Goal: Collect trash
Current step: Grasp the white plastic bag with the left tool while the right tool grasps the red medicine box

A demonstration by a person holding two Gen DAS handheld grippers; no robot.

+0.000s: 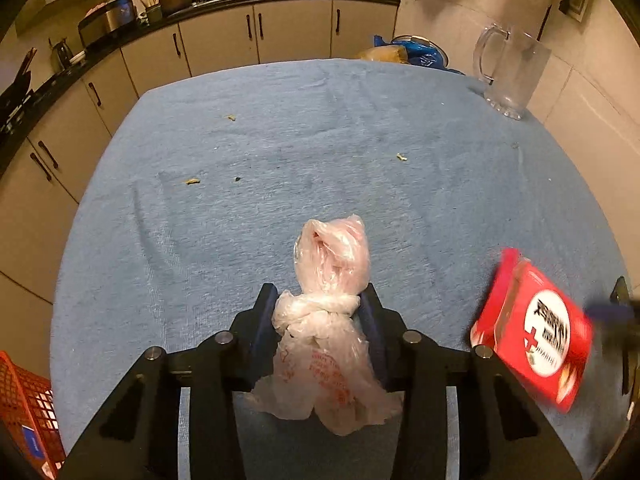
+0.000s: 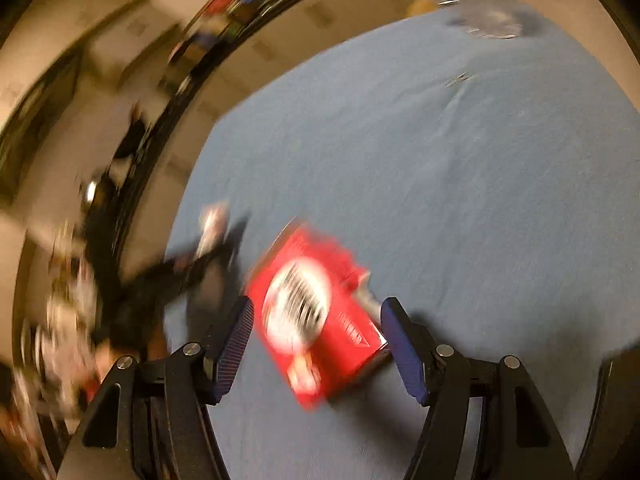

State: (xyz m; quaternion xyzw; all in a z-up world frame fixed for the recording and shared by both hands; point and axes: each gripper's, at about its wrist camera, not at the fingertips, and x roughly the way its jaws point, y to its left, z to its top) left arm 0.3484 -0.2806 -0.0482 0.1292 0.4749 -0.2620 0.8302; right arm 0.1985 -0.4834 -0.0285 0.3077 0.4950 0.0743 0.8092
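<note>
Blue-clothed tabletop (image 1: 280, 140): left tongs (image 1: 318, 312) pinching crumpled plastic bag (image 1: 328, 320); right tongs (image 2: 316, 334) clamped on red packet (image 2: 316, 320).

You have one crumpled plastic bag (image 1: 328, 280), one red packet (image 1: 532, 332), one clear glass pitcher (image 1: 510, 74), one orange crate (image 1: 28, 412), and about five small scraps (image 1: 193, 181) on the one blue cloth (image 1: 320, 128).

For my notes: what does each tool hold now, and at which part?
Left tool pinches the plastic bag at its twisted middle. Right tool holds the red pack across its sides.
</note>
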